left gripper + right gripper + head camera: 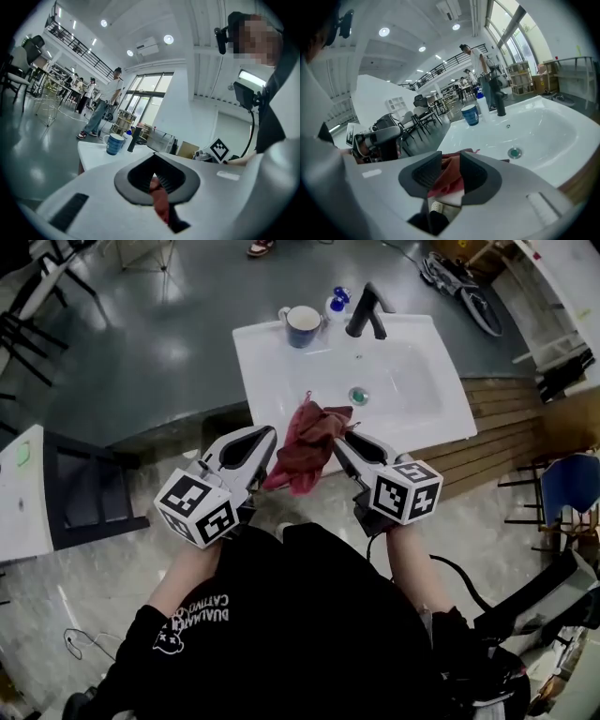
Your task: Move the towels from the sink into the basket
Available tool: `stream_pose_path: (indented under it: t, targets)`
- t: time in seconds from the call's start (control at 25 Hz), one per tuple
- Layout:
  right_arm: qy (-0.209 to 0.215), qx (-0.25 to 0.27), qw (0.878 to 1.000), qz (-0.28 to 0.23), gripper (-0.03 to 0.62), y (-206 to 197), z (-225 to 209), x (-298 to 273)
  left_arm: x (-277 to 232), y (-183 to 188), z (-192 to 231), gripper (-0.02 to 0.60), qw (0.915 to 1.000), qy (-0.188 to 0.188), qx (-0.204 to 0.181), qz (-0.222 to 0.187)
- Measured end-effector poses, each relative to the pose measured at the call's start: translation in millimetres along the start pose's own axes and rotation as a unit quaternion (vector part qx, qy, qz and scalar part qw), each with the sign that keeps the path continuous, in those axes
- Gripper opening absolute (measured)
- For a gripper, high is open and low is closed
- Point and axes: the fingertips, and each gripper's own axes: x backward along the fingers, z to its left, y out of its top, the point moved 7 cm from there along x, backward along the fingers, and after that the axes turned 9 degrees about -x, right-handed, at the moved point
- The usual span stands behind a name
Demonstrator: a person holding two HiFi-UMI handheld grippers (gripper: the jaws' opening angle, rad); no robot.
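A red towel (305,446) hangs in the air in front of the white sink (281,357), stretched between my two grippers. My left gripper (262,442) is at the towel's left side; in the left gripper view its jaws are pinched on a fold of the red towel (159,201). My right gripper (345,444) is at the towel's right side. In the right gripper view its jaws stand apart with the red towel (447,178) lying loosely in the gap. The sink basin (543,126) beyond holds no other towel that I can see. No basket shows in any view.
On the sink's back rim stand a blue mug (302,326), a blue-capped bottle (338,302) and a black faucet (367,310). A dark rack (89,488) is at the left and a wooden platform (497,427) at the right. People stand far off (101,110).
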Motion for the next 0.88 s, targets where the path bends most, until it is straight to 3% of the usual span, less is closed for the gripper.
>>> stream_pose_path:
  t: [0.16,0.24,0.28,0.4,0.56,0.88]
  targets:
    - [0.022,-0.028,0.999,0.030,0.191,-14,-6,-13,10,-3,-11,0.002,0.9996,0.023,-0.012,0.008]
    - [0.019,-0.031,0.999,0.038,0.190,-19,-9,-19,18,-3,-14,0.002,0.9993,0.035,-0.011,0.007]
    - [0.011,-0.026,0.999,0.041,0.169,-22,-10,-22,21,-3,-15,0.002,0.9991,0.041,-0.011,0.008]
    - [-0.019,0.003,0.999,0.044,0.025,-27,-13,-25,30,-4,-19,0.002,0.9984,0.054,-0.016,0.009]
    - [-0.022,0.023,0.999,0.028,0.023,-20,-8,-17,38,-1,-22,0.002,0.9979,0.061,-0.023,0.005]
    - [0.030,0.083,0.995,-0.044,0.021,21,43,-7,54,11,-10,0.002,0.9976,0.058,-0.036,-0.014]
